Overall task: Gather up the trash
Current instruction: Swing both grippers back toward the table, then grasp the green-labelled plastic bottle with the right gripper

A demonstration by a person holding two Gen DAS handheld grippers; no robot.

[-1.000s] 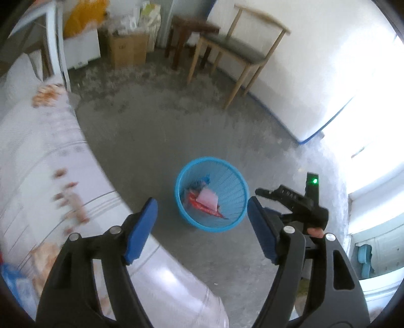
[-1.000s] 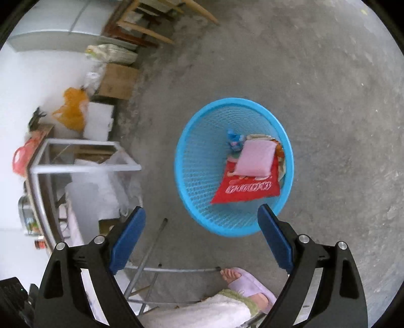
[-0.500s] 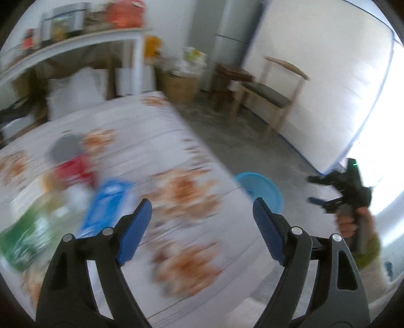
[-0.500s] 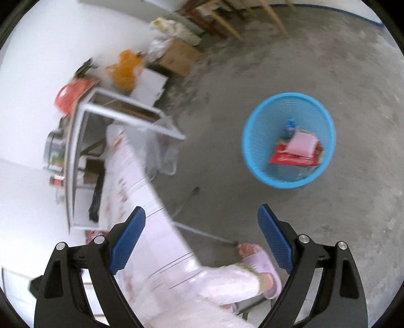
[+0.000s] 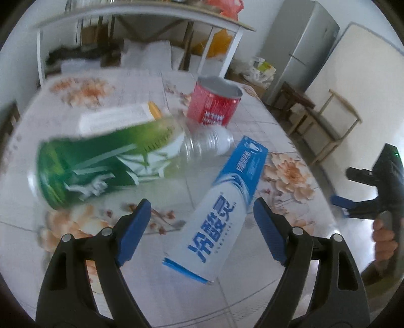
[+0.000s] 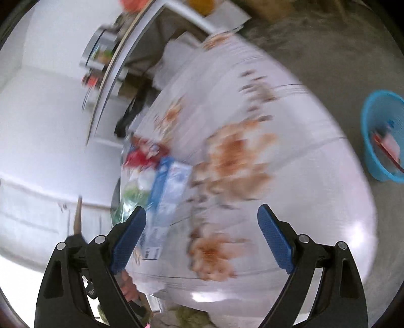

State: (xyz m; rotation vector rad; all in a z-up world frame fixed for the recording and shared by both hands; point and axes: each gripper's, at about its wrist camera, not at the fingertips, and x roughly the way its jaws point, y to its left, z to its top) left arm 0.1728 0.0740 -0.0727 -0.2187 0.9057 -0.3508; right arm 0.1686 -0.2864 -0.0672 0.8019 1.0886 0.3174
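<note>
On the flowered table (image 5: 227, 297) lies a blue and white toothpaste box (image 5: 219, 209), right below and between the wide-apart fingers of my left gripper (image 5: 202, 222), which is open and holds nothing. To its left lies a clear bottle with a green label (image 5: 106, 161), blurred. Behind stand a red can (image 5: 214, 103) and a white pack with an orange end (image 5: 118, 118). My right gripper (image 6: 202, 227) is open and empty above the table (image 6: 315, 201); it also shows at the right (image 5: 342, 186). The blue basket (image 6: 383, 136) stands on the floor, with trash inside.
A white-framed shelf (image 5: 141, 15) with bags rises behind the table. A wooden chair (image 5: 335, 118) and a fridge (image 5: 298, 45) stand along the right wall. A person's hand (image 6: 128, 285) shows below the left finger. The right wrist view is heavily blurred.
Both grippers swung away from the basket on the floor to the table. The left now hangs over the toothpaste box; in the right wrist view the basket slid to the right edge.
</note>
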